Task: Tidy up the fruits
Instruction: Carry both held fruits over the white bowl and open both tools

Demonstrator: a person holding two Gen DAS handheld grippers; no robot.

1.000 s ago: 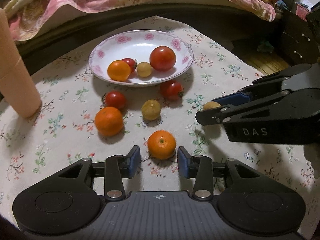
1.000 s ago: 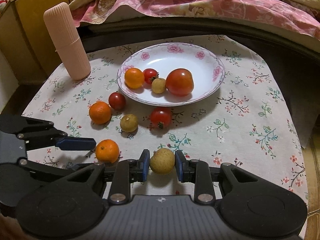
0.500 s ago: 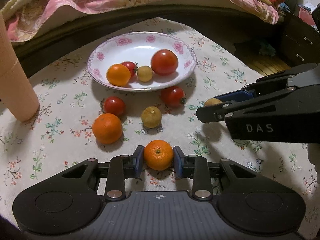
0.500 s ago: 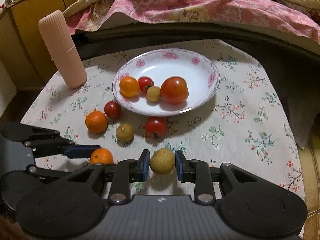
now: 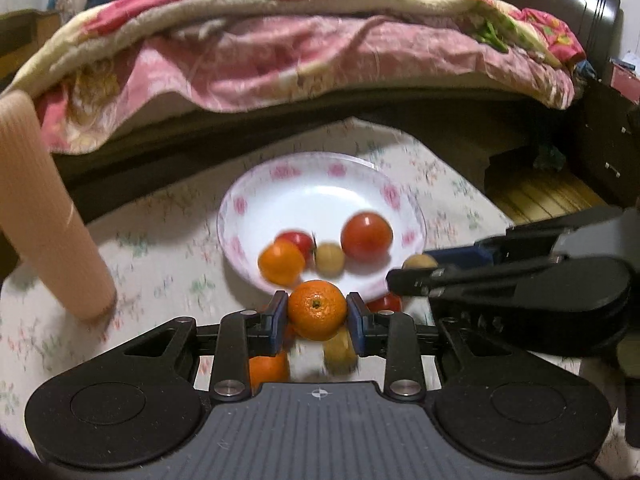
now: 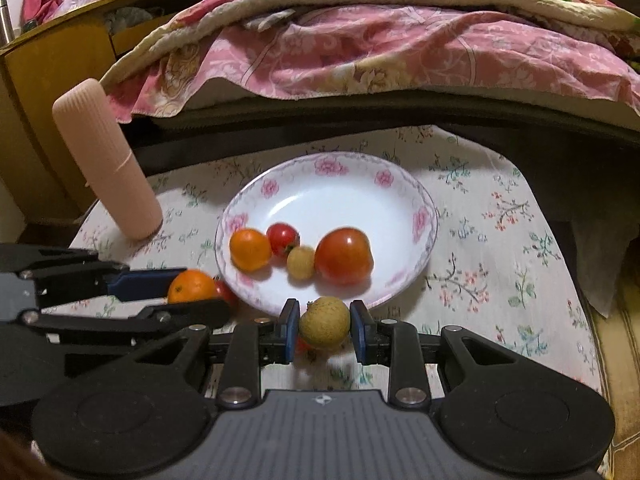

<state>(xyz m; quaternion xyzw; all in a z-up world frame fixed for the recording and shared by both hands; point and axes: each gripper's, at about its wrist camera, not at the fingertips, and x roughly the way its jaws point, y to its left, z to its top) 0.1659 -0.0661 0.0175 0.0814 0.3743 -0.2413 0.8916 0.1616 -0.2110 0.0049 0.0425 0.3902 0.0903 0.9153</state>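
Observation:
My left gripper (image 5: 317,312) is shut on a small orange (image 5: 317,309), held off the cloth just in front of the floral plate (image 5: 256,208). My right gripper (image 6: 325,322) is shut on a tan-yellow round fruit (image 6: 325,322) at the plate's (image 6: 420,216) near rim. In the plate lie a big red tomato (image 6: 344,255), an orange fruit (image 6: 250,249), a small red tomato (image 6: 282,237) and a small yellow fruit (image 6: 301,262). Under the left gripper, an orange (image 5: 269,369), a yellow fruit (image 5: 339,354) and a red tomato (image 5: 386,302) rest on the cloth.
A ribbed peach-coloured cylinder (image 6: 108,164) stands at the table's back left. A bed with a pink quilt (image 6: 360,44) runs behind the table. The floral cloth (image 6: 500,240) to the right of the plate is bare. A wooden cabinet (image 6: 44,80) is at far left.
The left gripper closed on the small orange and lifted it towards the plate. The right gripper, still holding the tan fruit, has risen and moved forward to the plate's near rim.

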